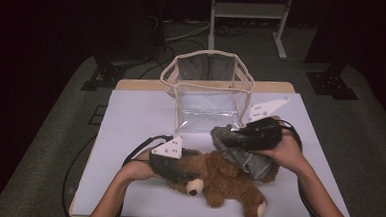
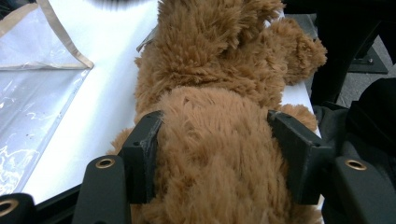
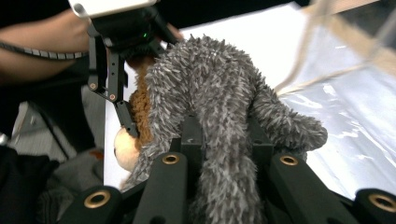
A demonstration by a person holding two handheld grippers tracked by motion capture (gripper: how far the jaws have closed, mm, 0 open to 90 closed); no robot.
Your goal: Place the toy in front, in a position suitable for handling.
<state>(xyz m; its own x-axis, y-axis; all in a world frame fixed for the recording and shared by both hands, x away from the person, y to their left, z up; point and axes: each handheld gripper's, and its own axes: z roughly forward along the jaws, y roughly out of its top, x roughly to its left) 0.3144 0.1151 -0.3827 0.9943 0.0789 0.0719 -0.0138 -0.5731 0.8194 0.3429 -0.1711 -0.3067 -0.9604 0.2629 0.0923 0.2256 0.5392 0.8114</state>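
Note:
A brown teddy bear [image 1: 227, 180] lies on the white table [image 1: 130, 120] near its front edge. My left gripper [image 1: 185, 174] is shut on the bear's head end; in the left gripper view its two black jaws [image 2: 215, 126] press into the brown fur [image 2: 210, 56] from both sides. A grey plush toy [image 1: 243, 153] hangs over the bear's body, with my right gripper [image 1: 232, 138] shut on it. In the right gripper view the jaws [image 3: 224, 130] pinch the grey plush [image 3: 205, 79] around its middle, and the left gripper [image 3: 112, 70] and the bear [image 3: 140, 107] show behind it.
A clear plastic bag with beige trim [image 1: 209, 57] stands open at the back middle of the table, just beyond the toys [image 2: 28, 93] [image 3: 355, 116]. Cables trail from both grippers over the table. A pale metal frame [image 1: 248, 11] stands on the floor behind.

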